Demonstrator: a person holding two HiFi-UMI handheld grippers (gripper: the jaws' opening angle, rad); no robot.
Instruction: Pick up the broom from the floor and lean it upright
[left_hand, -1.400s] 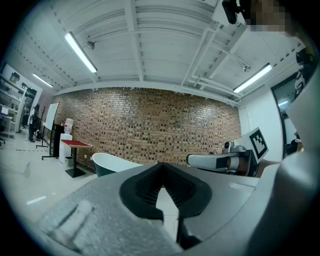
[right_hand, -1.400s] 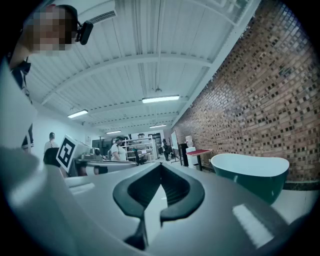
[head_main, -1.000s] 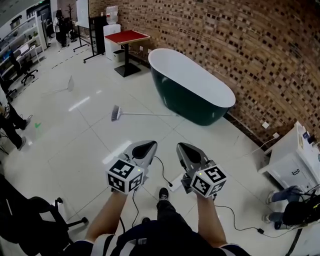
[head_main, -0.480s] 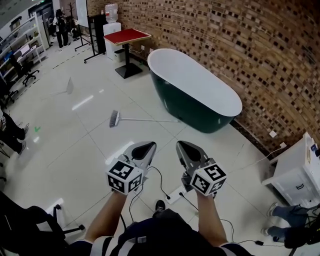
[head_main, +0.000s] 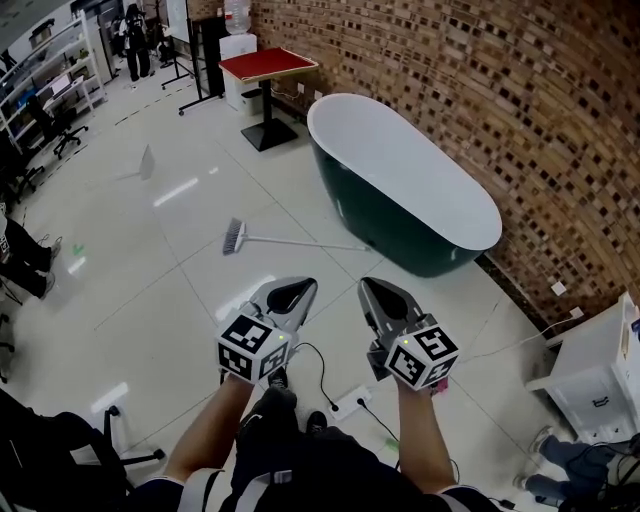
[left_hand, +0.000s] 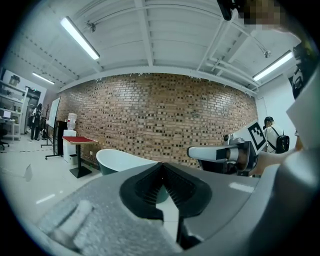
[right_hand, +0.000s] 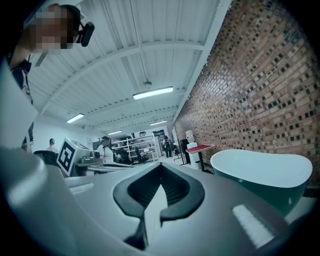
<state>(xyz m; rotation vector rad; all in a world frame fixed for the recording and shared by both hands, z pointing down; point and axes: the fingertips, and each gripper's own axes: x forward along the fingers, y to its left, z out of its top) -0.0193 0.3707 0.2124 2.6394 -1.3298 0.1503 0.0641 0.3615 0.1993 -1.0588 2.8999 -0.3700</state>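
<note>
The broom (head_main: 290, 241) lies flat on the white tiled floor, its grey brush head at the left and its thin handle reaching right to the foot of the dark green bathtub (head_main: 400, 190). My left gripper (head_main: 296, 291) and right gripper (head_main: 379, 293) are held side by side well short of the broom, both pointing forward. The left gripper (left_hand: 161, 165) is shut with nothing between its jaws. The right gripper (right_hand: 160, 166) is also shut and empty. Neither gripper view shows the broom.
The brick wall (head_main: 480, 90) runs behind the bathtub (left_hand: 125, 160). A red-topped table (head_main: 268, 65) stands beyond it. A power strip (head_main: 345, 403) and cables lie by my feet. A white cabinet (head_main: 600, 390) is at the right, an office chair (head_main: 90, 450) at lower left.
I have walked forward across the floor; the broom and bathtub sit a little lower in the head view. Both grippers stay side by side and shut.
</note>
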